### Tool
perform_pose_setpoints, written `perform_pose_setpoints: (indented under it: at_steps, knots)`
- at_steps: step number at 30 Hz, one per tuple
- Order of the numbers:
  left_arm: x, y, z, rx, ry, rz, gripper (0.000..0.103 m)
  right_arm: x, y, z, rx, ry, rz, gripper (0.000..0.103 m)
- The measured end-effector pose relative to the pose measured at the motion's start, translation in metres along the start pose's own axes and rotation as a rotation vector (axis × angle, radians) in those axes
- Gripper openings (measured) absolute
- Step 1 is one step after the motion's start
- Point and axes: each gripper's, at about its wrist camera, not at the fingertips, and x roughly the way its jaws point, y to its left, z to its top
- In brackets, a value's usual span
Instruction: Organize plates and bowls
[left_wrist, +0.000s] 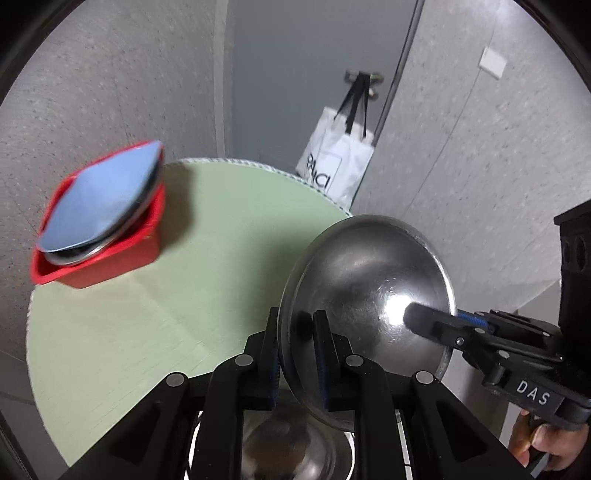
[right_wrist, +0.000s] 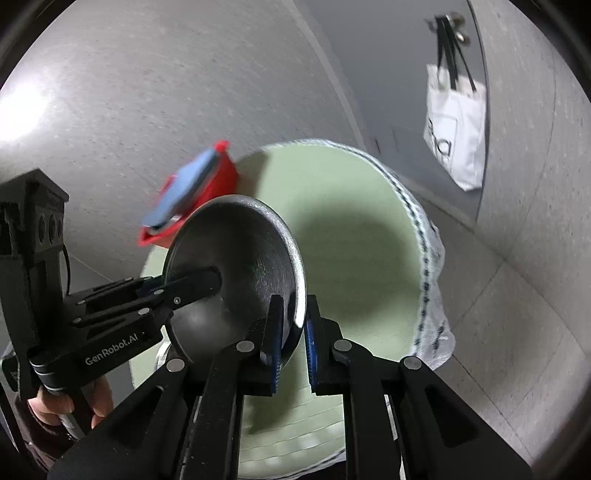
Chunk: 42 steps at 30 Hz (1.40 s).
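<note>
A steel bowl is held in the air above the round green table, tilted on edge. My left gripper is shut on its near rim. My right gripper is shut on the opposite rim of the same steel bowl. Each gripper shows in the other's view: the right gripper and the left gripper. A red bin at the table's far left holds a blue plate leaning over a steel dish. Another steel bowl lies below my left gripper.
A white tote bag hangs on a door handle behind the table. Grey walls surround the table. The red bin shows blurred behind the bowl in the right wrist view.
</note>
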Motion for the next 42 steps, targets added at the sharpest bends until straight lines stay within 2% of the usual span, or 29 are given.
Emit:
perform_pose_setpoints:
  at_steps: [6,13,20,29,34,35,37,38,39,42]
  knots:
    - [-0.051,0.031,-0.057,-0.005,-0.027,0.017,0.013,-0.001,0.051,-0.025,-0.054,0.021,0.008,0.011]
    - [-0.081,0.054,-0.107,-0.040,0.028,0.003,0.014,0.016,0.077,-0.054,-0.085,0.077,-0.034,0.011]
    - [-0.074,0.070,-0.114,-0.048,0.079,-0.025,0.016,0.027,0.082,-0.074,-0.126,0.116,-0.120,0.011]
    - [-0.045,0.084,-0.099,-0.055,0.113,-0.049,0.019,0.039,0.085,-0.087,-0.146,0.157,-0.182,0.014]
    - [-0.037,0.080,-0.096,-0.060,0.101,-0.083,0.034,0.037,0.082,-0.087,-0.124,0.154,-0.180,0.015]
    - [-0.038,0.080,-0.097,-0.061,0.093,-0.090,0.036,0.035,0.082,-0.088,-0.124,0.151,-0.175,0.018]
    - [-0.043,0.083,-0.100,-0.059,0.082,-0.103,0.046,0.033,0.084,-0.088,-0.123,0.143,-0.171,0.026]
    - [-0.045,0.082,-0.101,-0.058,0.074,-0.094,0.047,0.030,0.086,-0.089,-0.128,0.130,-0.179,0.034]
    - [-0.047,0.082,-0.102,-0.057,0.063,-0.090,0.048,0.028,0.087,-0.089,-0.129,0.122,-0.183,0.039]
    - [-0.057,0.089,-0.104,-0.074,0.044,-0.093,0.060,0.022,0.087,-0.088,-0.118,0.101,-0.177,0.042]
